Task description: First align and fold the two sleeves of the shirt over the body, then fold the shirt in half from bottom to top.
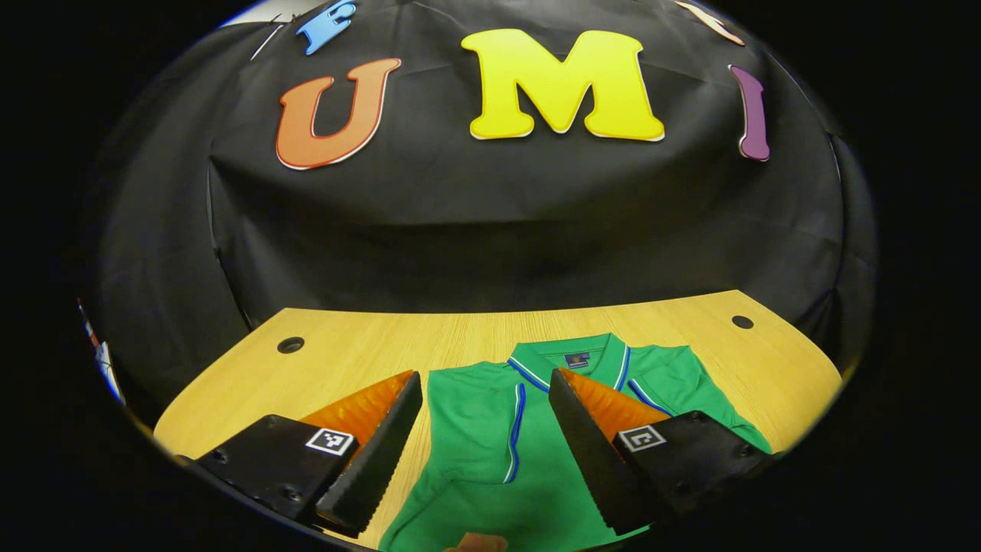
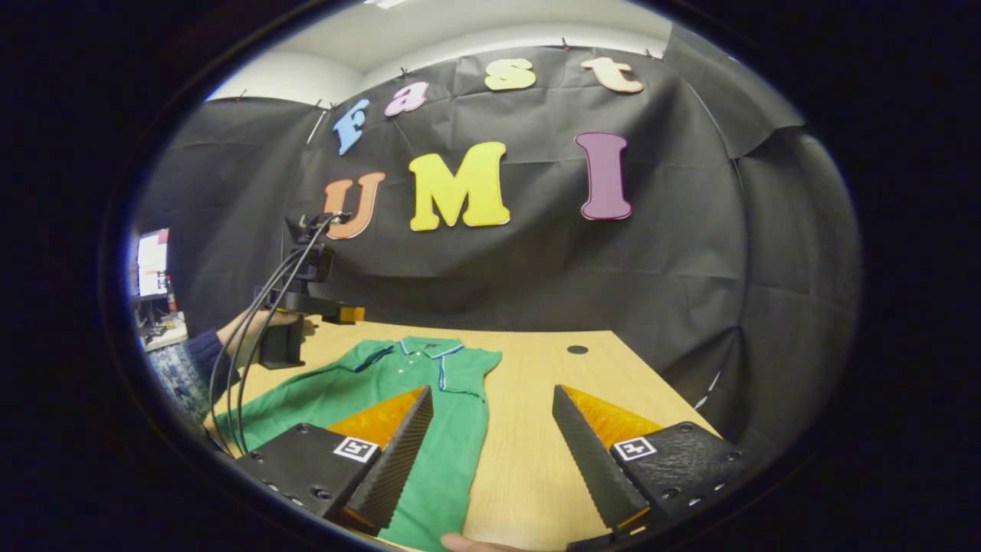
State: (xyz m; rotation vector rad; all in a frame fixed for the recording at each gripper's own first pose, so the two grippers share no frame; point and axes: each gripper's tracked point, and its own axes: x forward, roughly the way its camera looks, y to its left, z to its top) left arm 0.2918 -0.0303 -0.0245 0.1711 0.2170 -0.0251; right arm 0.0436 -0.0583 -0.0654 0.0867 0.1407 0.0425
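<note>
**Shirt lying flat, both grippers hovering with fingers apart**

Shirt — a green polo with blue-and-white trim along the collar and placket — is lying collar-away on the pale wood-grain table. Its knit fabric is looking smooth, with soft creases near the shoulders. In the left gripper view one sleeve is already lying folded in over the body, its trimmed cuff running down the chest. Two round dark grommet holes are sitting near the table's far corners.

You are holding the left gripper above the shirt's chest, its wedge-shaped fingers with ridged inner faces spread wide and gripping nothing. The right gripper is hanging over the shirt's edge and the bare wood beside it, fingers likewise standing well apart, empty.

In the right gripper view your left hand is wrapping the other gripper's upright handle at the table's far side near the collar, cables looping down from it — a dark sleeve is showing at the wrist.
</note>
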